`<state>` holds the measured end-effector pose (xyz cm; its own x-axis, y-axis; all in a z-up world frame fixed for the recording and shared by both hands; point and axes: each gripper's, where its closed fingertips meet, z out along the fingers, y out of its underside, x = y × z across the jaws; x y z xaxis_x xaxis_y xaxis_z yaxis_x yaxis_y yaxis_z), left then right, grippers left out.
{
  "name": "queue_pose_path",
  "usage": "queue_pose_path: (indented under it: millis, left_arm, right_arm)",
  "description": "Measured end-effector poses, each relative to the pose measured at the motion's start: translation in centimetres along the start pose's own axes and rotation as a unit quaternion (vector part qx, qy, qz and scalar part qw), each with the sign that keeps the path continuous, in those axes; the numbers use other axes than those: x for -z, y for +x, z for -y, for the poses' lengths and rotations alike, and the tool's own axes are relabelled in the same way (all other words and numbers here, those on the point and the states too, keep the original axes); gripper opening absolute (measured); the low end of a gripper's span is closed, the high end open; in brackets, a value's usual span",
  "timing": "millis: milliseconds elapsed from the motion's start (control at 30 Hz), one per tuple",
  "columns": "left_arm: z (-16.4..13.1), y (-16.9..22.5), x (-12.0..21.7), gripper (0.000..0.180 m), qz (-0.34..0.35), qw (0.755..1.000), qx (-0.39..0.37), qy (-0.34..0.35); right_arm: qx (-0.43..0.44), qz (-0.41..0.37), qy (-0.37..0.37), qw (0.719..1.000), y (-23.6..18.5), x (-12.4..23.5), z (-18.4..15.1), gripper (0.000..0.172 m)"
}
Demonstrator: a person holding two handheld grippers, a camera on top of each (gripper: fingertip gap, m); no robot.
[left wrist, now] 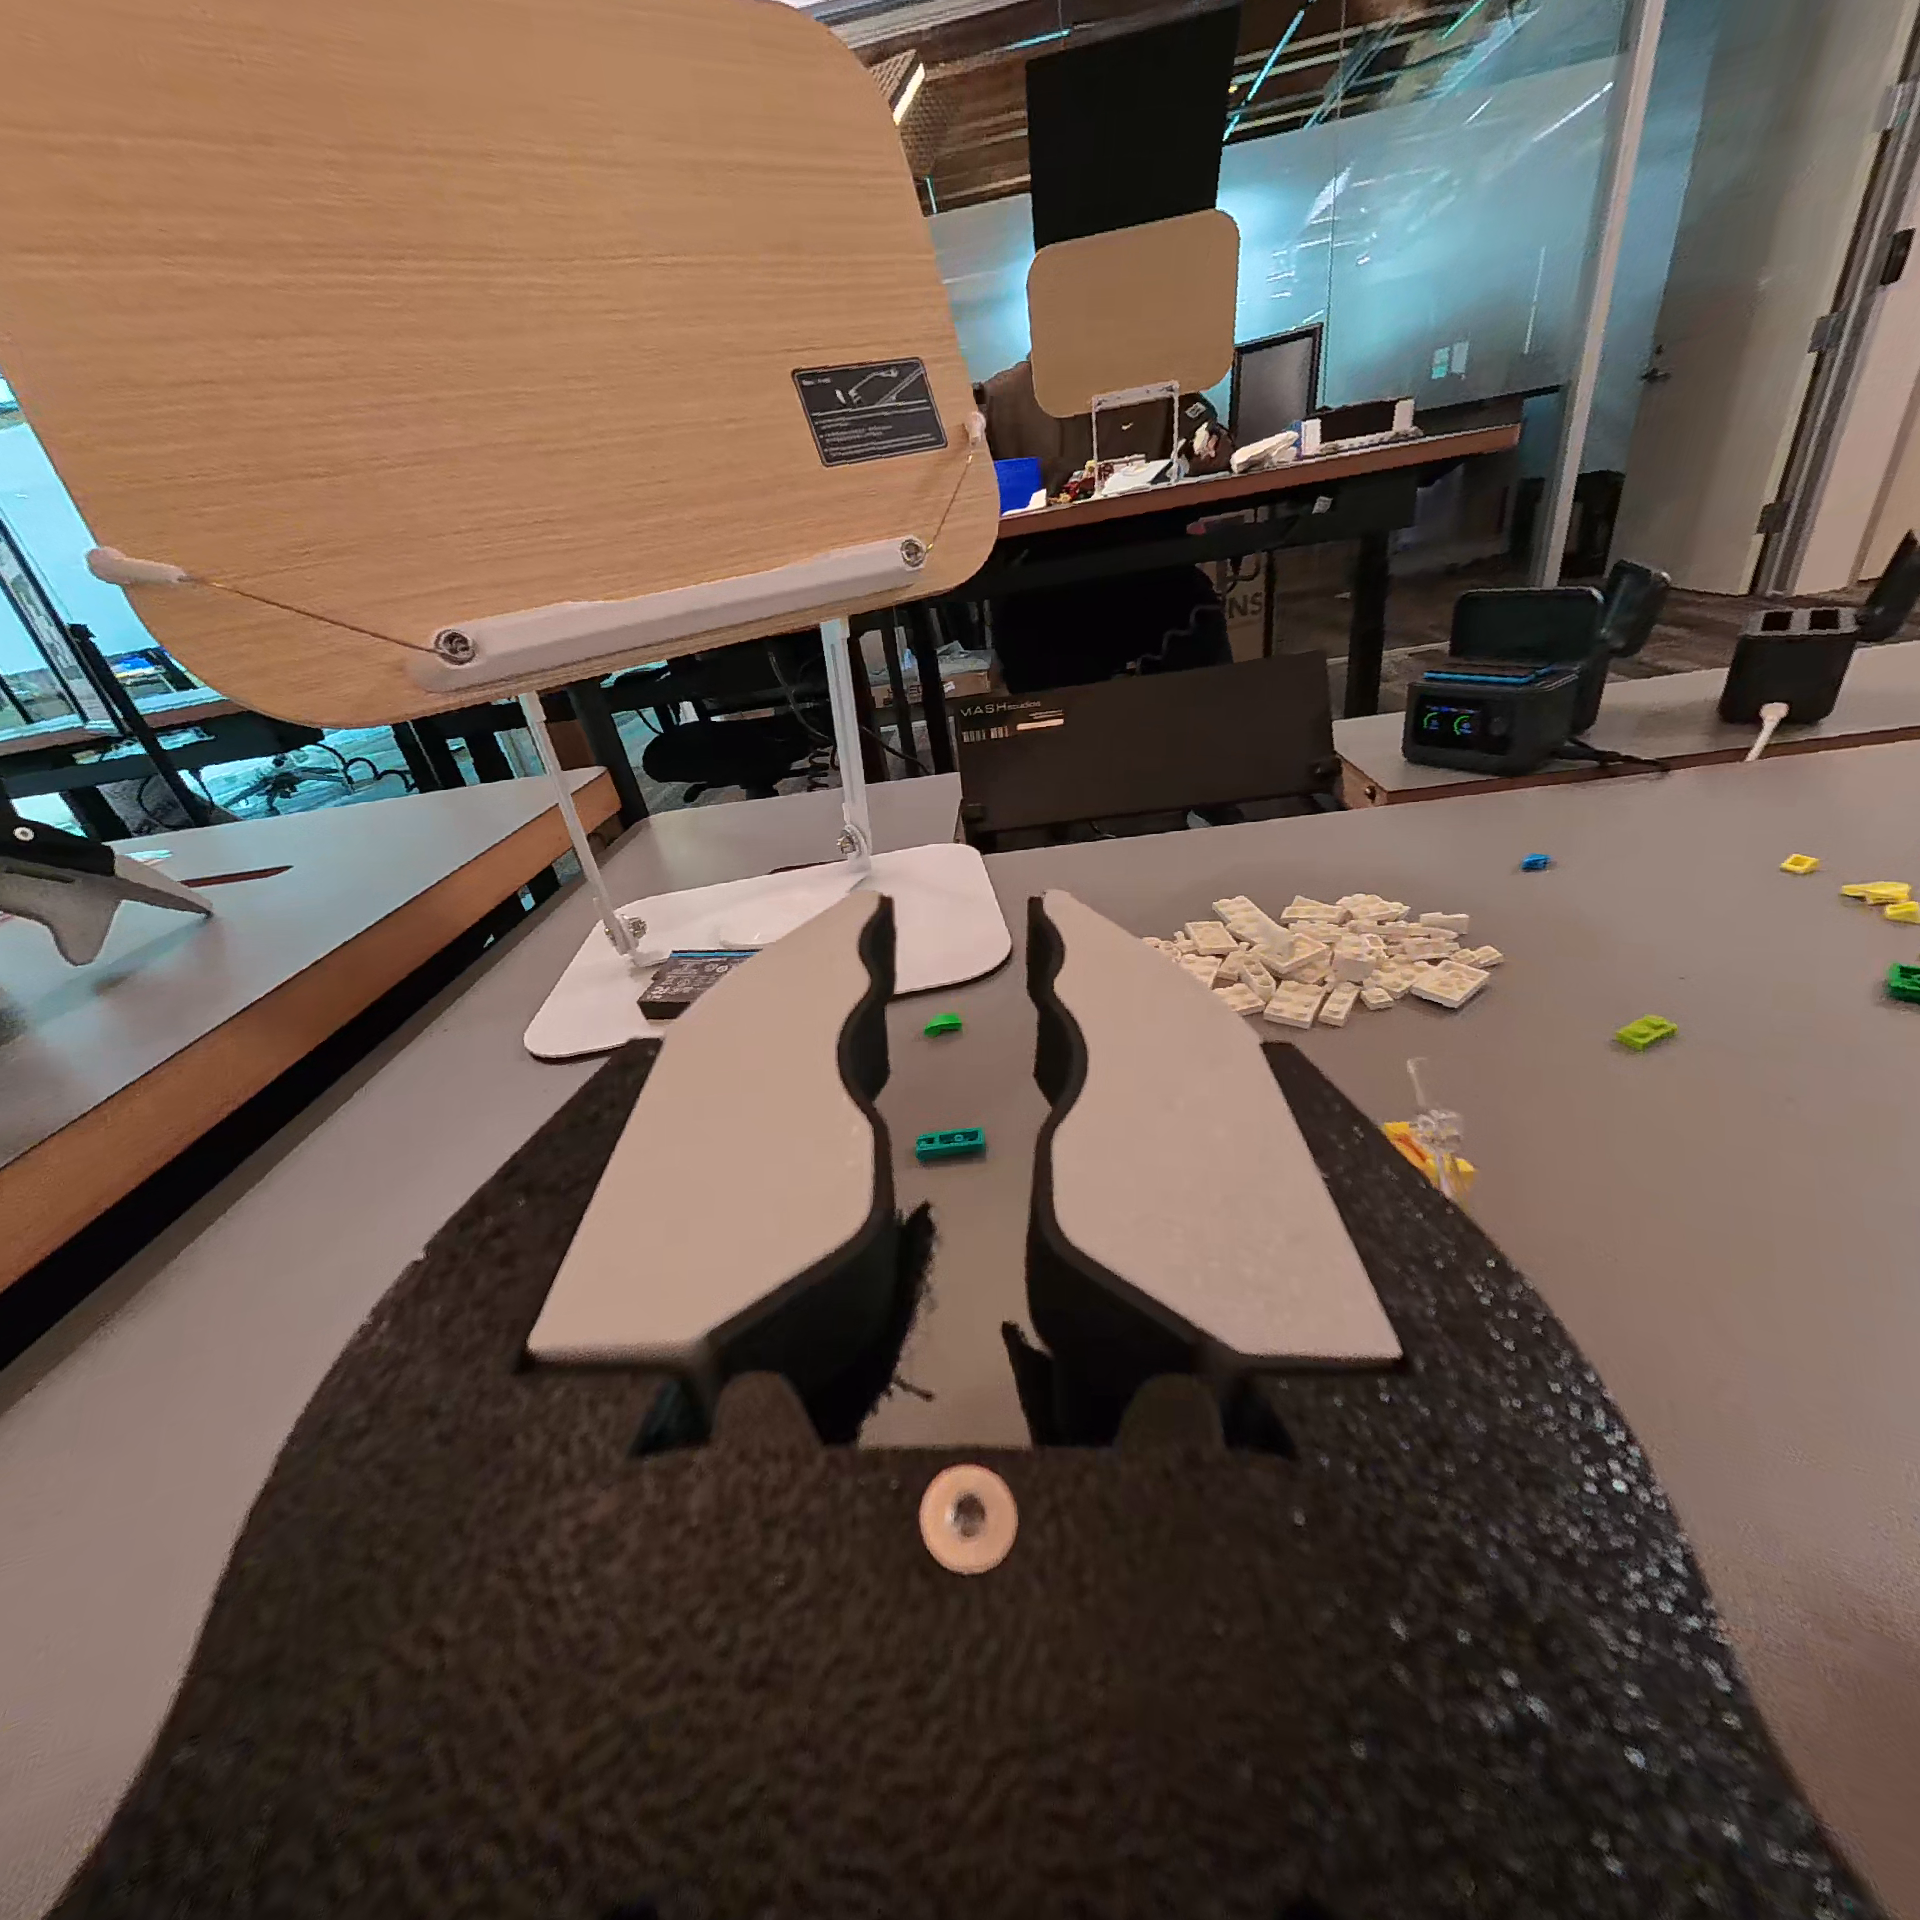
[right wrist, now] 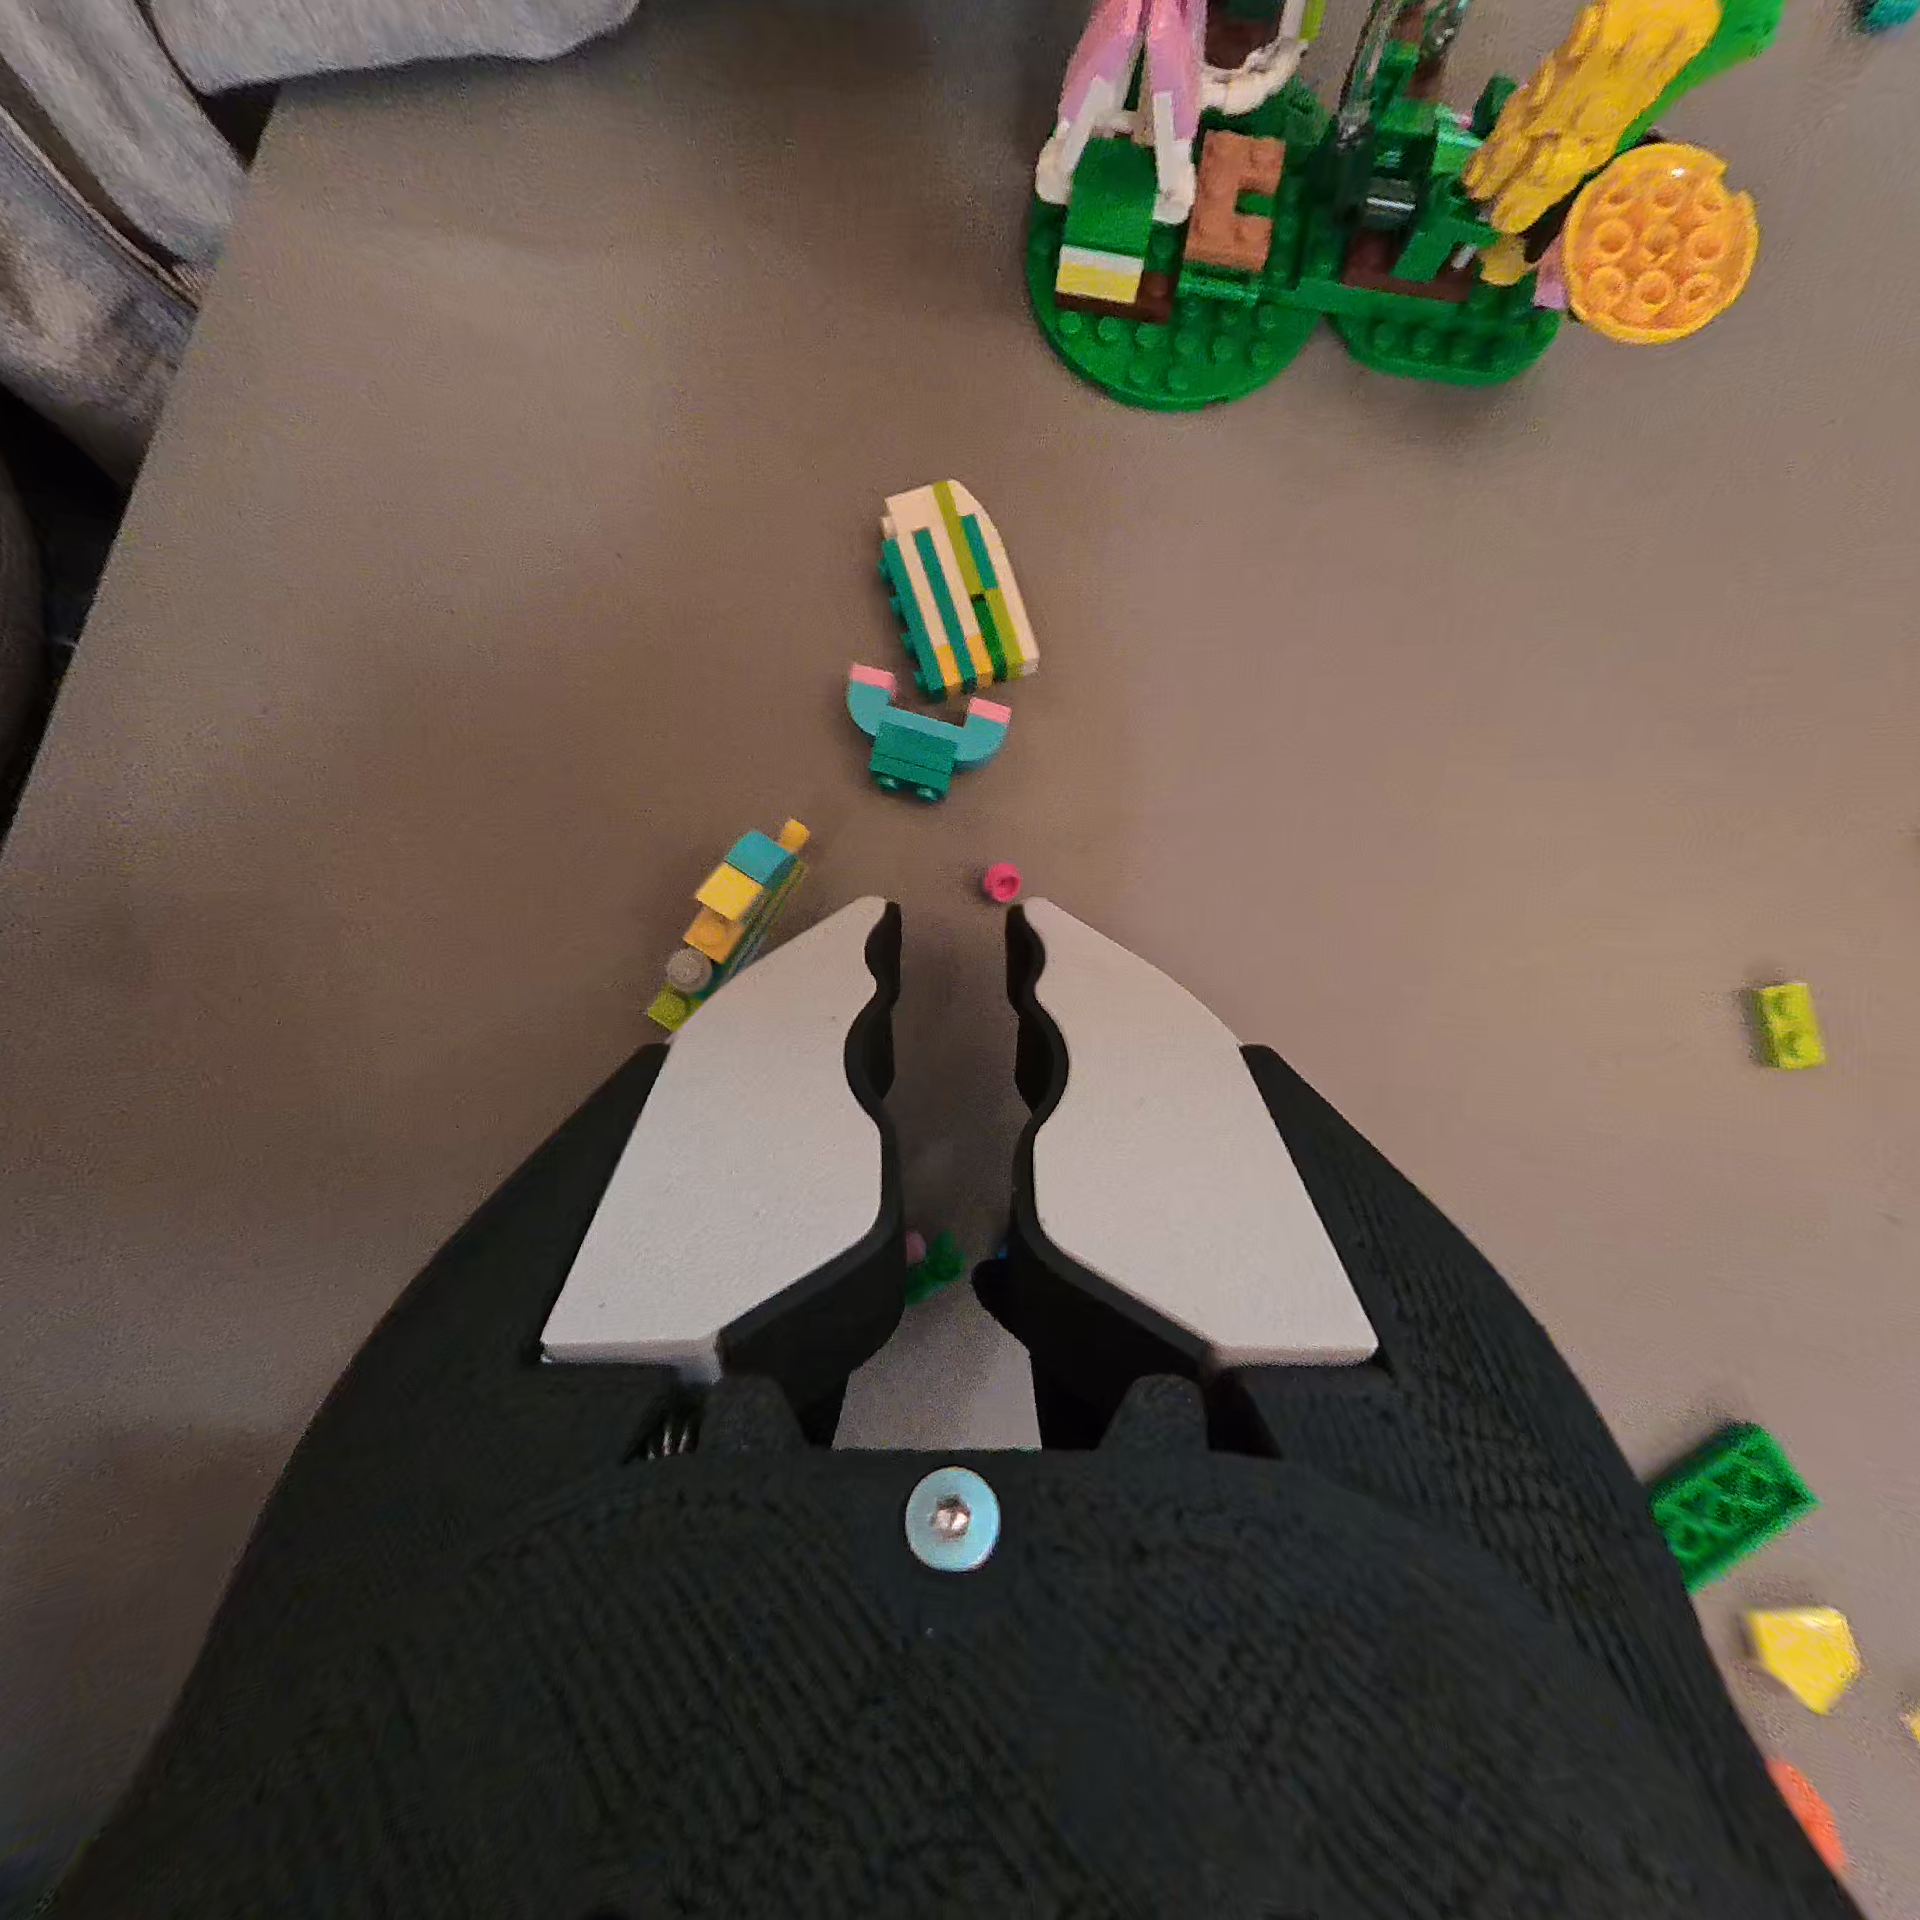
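Right gripper [right wrist: 953, 914]: fingers apart, nothing between the pads, only bare grey bench [right wrist: 416, 623] showing in the gap. Closest to the tips, a small pink stud [right wrist: 1002, 881], just ahead of the right-hand fingertip and not touching it. Risk there: a round, light piece, likely to roll or skitter off if a fingertip comes down on its edge instead of straddling it. Left of the pink stud and partly tucked under the left-hand finger, a stacked yellow-and-teal strip [right wrist: 732, 914]; could be nudged or dragged by any sideways sweep. Beyond the pink stud, a teal horned piece [right wrist: 925, 732], then a striped white-and-green block [right wrist: 961, 587] touching or nearly touching it; liable to shift together if one is bumped. Far beyond and to the right of the stud, a green-based brick model [right wrist: 1299, 260], tall and top-heavy in look, possibly easy to tip.

Left gripper [left wrist: 961, 914]: fingers likewise apart and bare. A teal plate [left wrist: 951, 1143] and a small green piece [left wrist: 942, 1027] seen on the bench through the gap, neither gripped. Farther off, a white brick pile [left wrist: 1330, 961] and a tilted wooden stand [left wrist: 468, 343] on a white base; pile easily scattered by a careless pass.
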<state>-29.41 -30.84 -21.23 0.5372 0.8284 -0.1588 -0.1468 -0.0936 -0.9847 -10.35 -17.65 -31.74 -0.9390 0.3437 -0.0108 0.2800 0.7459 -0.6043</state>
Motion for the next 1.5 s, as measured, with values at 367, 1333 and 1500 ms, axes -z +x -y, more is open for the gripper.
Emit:
queue_pose_path:
  millis: [367,1333,1500]
  left_arm:
    - [0.8,-0.3,0.3,0.024,0.01,1.0,-0.004,0.023]
    - [4.2,21.3,8.2,0.038,-0.532,0.811,0.166,-0.177]
    - [4.7,23.1,9.1,0.029,-0.569,0.785,0.187,-0.158]
  right_arm:
    - [-0.031,0.025,0.039,0.998,-0.5,-1.8,1.9,0.022]
    - [0.162,-0.405,0.155,0.887,1.5,9.5,5.8,0.025]
    - [0.177,-0.427,0.16,0.872,0.0,10.5,6.1,0.025]
